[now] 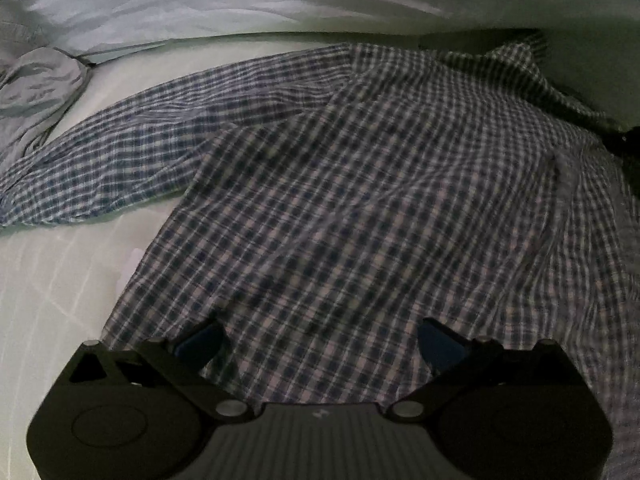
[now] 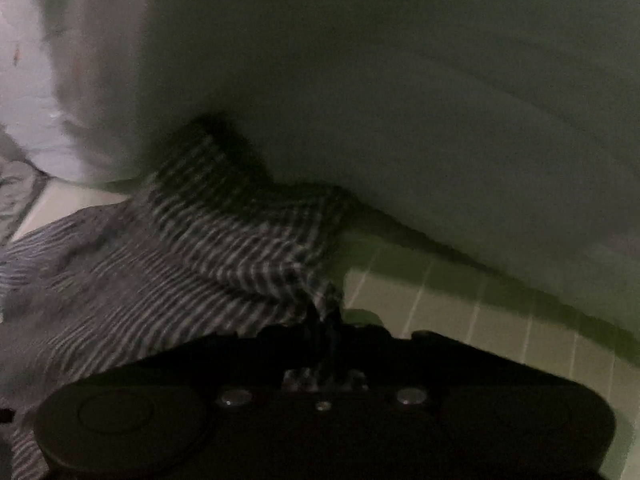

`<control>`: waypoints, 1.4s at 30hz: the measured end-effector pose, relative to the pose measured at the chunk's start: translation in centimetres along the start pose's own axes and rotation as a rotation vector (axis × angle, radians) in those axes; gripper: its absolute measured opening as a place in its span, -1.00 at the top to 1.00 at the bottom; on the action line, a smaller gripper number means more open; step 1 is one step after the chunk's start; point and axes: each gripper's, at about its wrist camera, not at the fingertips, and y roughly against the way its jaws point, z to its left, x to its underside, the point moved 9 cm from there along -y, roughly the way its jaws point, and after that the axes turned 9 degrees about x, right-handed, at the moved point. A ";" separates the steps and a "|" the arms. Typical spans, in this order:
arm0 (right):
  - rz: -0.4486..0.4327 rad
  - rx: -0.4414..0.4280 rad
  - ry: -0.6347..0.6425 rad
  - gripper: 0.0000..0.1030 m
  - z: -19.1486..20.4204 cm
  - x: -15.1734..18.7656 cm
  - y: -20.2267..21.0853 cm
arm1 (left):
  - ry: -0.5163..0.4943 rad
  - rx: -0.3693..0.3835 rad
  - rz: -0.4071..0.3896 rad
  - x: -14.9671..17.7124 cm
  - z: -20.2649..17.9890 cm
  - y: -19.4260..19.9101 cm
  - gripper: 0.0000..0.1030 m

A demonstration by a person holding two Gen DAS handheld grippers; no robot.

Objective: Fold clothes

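Note:
A blue-and-white checked shirt [image 1: 360, 184] lies spread on a white bed sheet [image 1: 52, 288], one sleeve [image 1: 108, 160] stretched out to the left. My left gripper [image 1: 320, 344] is open, its blue-padded fingers [image 1: 200, 344] apart just above the shirt's near hem, holding nothing. My right gripper [image 2: 324, 336] is shut on an edge of the same shirt [image 2: 224, 240], which bunches and runs between its closed fingers. The right view is dim and blurred. A dark part of the right gripper shows at the right edge of the left wrist view [image 1: 628, 148].
A pale grey-blue patterned duvet [image 1: 200, 4] lies behind the shirt, with a bunched corner [image 1: 36, 88] at far left. A large white pillow or bolster [image 2: 400, 100] rises right behind the right gripper. Gridded white sheet [image 2: 500, 320] shows to its right.

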 end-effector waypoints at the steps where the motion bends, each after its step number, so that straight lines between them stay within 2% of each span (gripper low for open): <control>1: 0.002 0.023 0.011 0.95 0.0 -0.1 -0.4 | -0.001 0.000 -0.003 -0.1 0.1 0.0 -1.00; 4: 0.007 0.078 -0.007 0.87 -0.2 -0.4 -1.0 | -0.004 0.002 -0.003 -0.1 0.4 0.1 -1.00; 5: 0.009 0.094 -0.020 0.71 -0.2 -0.4 -1.0 | -0.006 0.003 -0.004 -0.1 0.4 0.1 -1.00; 7: -0.007 0.142 -0.052 0.24 -0.6 -0.3 -0.1 | -0.006 0.002 -0.006 -0.1 0.4 0.2 -1.00; 8: -0.022 0.170 -0.071 -0.22 -0.8 -0.1 0.7 | -0.005 0.001 -0.005 -0.1 0.3 0.2 -1.00; 9: -0.037 0.199 -0.090 -0.56 -1.1 0.1 1.6 | -0.005 0.001 -0.005 -0.1 0.3 0.2 -1.00; 11: -0.065 0.253 -0.128 -0.60 -1.6 0.6 3.4 | -0.005 0.001 -0.005 -0.1 0.1 0.2 -1.00; 13: -0.080 0.264 -0.168 -0.64 -1.4 2.1 6.2 | -0.006 0.000 -0.006 -0.1 0.0 0.2 -1.00; 16: -0.105 0.297 -0.194 -0.71 -0.5 5.2 10.5 | -0.009 0.000 -0.003 0.0 0.0 0.3 -1.00; 19: -0.103 0.291 -0.195 -0.72 1.5 9.0 13.4 | -0.021 0.001 0.006 0.3 -0.1 0.9 -1.00; 24: -0.044 0.261 -0.224 -0.72 4.4 16.0 15.8 | -0.024 0.041 -0.048 2.0 -0.4 4.3 -1.00; 29: 0.010 0.324 -0.319 -0.72 3.5 20.7 15.8 | -0.005 0.045 -0.069 5.3 0.8 7.3 -1.00; 31: 0.010 0.340 -0.365 -0.72 2.6 21.5 15.9 | 0.017 0.039 -0.075 6.7 1.7 8.4 -1.00; 36: -0.005 0.405 -0.382 -0.72 2.3 22.1 17.4 | 0.083 0.021 -0.079 10.3 4.3 10.4 -1.00; 42: -0.026 0.352 -0.337 -0.79 7.2 24.5 19.3 | 0.108 0.006 -0.069 13.3 6.6 12.0 -1.00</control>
